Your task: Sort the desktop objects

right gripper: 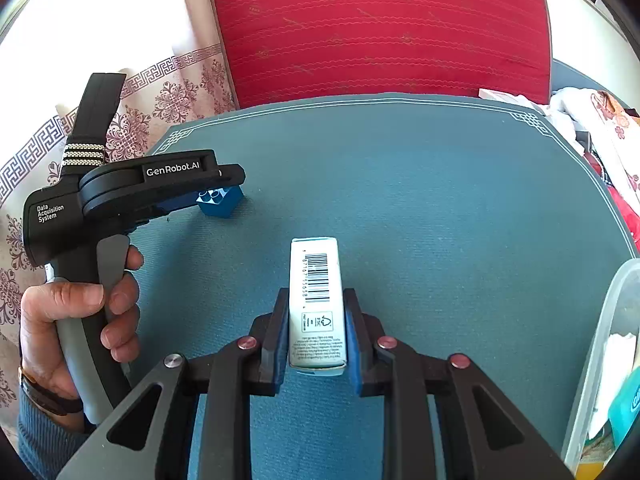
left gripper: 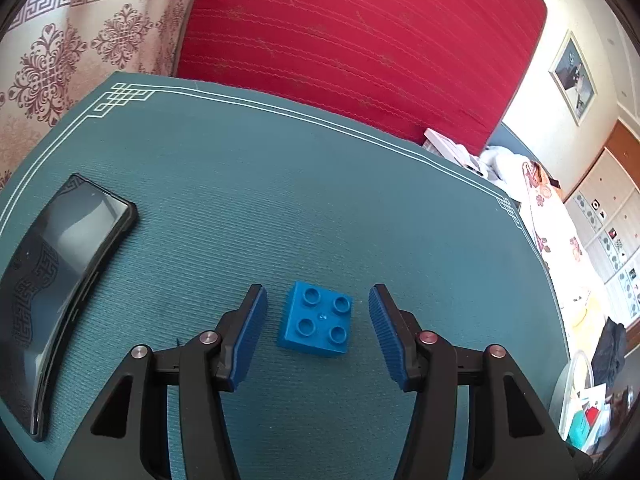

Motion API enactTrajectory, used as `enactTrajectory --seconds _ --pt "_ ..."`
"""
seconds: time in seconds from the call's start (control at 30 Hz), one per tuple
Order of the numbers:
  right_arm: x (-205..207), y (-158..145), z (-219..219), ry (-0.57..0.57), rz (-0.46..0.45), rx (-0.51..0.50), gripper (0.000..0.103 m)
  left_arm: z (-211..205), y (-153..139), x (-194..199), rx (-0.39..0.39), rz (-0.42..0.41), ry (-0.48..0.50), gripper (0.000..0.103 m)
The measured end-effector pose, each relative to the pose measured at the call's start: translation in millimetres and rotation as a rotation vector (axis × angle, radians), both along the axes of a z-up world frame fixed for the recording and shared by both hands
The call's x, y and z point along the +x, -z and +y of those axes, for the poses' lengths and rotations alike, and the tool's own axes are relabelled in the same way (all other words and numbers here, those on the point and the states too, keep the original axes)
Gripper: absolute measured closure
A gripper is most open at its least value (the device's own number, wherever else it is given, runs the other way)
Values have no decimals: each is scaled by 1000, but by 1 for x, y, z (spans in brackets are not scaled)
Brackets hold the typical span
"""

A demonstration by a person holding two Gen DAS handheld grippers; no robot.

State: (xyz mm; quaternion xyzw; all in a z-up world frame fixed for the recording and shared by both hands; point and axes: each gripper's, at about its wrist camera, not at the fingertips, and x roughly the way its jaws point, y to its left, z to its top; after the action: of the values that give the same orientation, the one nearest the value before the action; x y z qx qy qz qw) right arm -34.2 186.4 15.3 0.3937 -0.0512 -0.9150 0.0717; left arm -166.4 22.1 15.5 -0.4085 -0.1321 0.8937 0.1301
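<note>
Left wrist: ribbed-pad left tongs (left gripper: 318, 300) straddle studded plastic brick (left gripper: 316, 320)

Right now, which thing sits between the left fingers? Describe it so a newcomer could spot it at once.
Start at the teal mat with the white line border, in front of the red cushion. Near its front, between the open left gripper fingers and touching neither, sits a blue toy brick. It is square with four round studs on top, unlike the flat black phone to its left.

It was a home, likely a bedroom: patterned curtains (left gripper: 60, 60) hung behind the surface (left gripper: 280, 184), a framed picture (left gripper: 574, 78) was on the wall, and floral bedding (left gripper: 548, 208) lay beside cupboards (left gripper: 612, 224).
</note>
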Motion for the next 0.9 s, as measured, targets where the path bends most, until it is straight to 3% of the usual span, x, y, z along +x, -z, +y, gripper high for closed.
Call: enactTrajectory --seconds 0.1,0.23,0.5,0.9 --pt "1 0 1 5 0 -3 76 0 1 -1 -25 7 6 47" --pt "2 -4 0 4 5 -1 76 2 2 -3 -83 13 -11 66" --pt "22 -21 0 25 61 17 76 4 -5 2 -31 37 40 66" --pt "52 -41 23 114 112 25 76 62 -45 46 -14 164 211 66"
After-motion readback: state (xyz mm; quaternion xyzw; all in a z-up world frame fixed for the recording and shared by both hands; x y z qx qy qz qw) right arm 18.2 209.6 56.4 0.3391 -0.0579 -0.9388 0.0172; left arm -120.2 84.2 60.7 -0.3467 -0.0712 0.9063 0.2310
